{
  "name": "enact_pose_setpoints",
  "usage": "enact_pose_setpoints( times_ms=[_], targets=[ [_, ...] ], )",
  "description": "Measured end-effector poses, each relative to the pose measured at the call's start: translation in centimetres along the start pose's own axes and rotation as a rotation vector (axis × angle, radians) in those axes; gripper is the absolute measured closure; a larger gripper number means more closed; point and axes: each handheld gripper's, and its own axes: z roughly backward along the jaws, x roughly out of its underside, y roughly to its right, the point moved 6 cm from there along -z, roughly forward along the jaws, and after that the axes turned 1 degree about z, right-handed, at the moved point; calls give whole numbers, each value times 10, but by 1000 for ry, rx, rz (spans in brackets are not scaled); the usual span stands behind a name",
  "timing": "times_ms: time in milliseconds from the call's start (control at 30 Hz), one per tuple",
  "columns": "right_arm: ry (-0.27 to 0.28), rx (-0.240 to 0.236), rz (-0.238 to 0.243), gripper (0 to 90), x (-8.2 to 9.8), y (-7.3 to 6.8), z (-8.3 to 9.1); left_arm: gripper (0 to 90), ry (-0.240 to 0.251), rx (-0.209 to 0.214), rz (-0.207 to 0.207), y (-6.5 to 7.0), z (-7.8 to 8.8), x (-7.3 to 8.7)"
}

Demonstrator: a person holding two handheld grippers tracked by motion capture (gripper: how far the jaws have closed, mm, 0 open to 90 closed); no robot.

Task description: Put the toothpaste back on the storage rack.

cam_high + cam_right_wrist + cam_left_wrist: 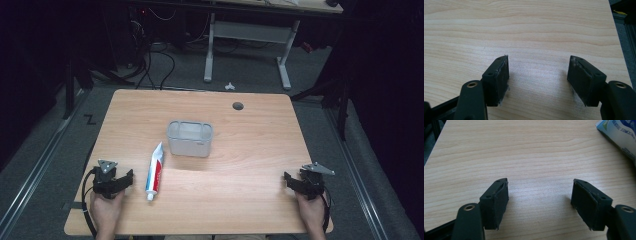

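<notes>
A white, red and blue toothpaste tube [155, 171] lies flat near the middle of the wooden table [250, 145], cap toward the front edge. Behind it stands a clear, empty plastic bin [189, 138]. My left gripper [126, 181] rests at the table's front left, just left of the tube, held by a hand. Its jaws stand wide open over bare wood [540, 185]; the tube's flat end [621, 135] shows at the upper right of the left gripper view. My right gripper [290, 181] sits at the front right, jaws also wide open over bare wood [537, 63], far from both objects.
A round cable hole [238, 105] is near the table's far right edge. Beyond the table stands another desk's white frame [247, 45] with cables on the dark floor. The table's right edge [617, 37] runs close beside the right gripper.
</notes>
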Motion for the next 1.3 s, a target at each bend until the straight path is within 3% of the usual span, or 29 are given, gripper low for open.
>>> enact_pose_setpoints(
  times_ms=[367, 700, 933, 1300],
  targets=[
    [-2, -3, -2, 336, 0, -1, 0, 300, 2, 12, -4, 1, 0, 0],
    [2, -6, -1, 336, 0, -1, 0, 278, -6, 42, -43, 3, -1, -1],
    [0, -10, 0, 334, 0, -1, 1, 343, -26, 55, -70, 3, 1, -5],
    [1, -14, 3, 331, 1, -2, 1, 346, -20, 77, -11, 1, 13, -9]
  ],
)
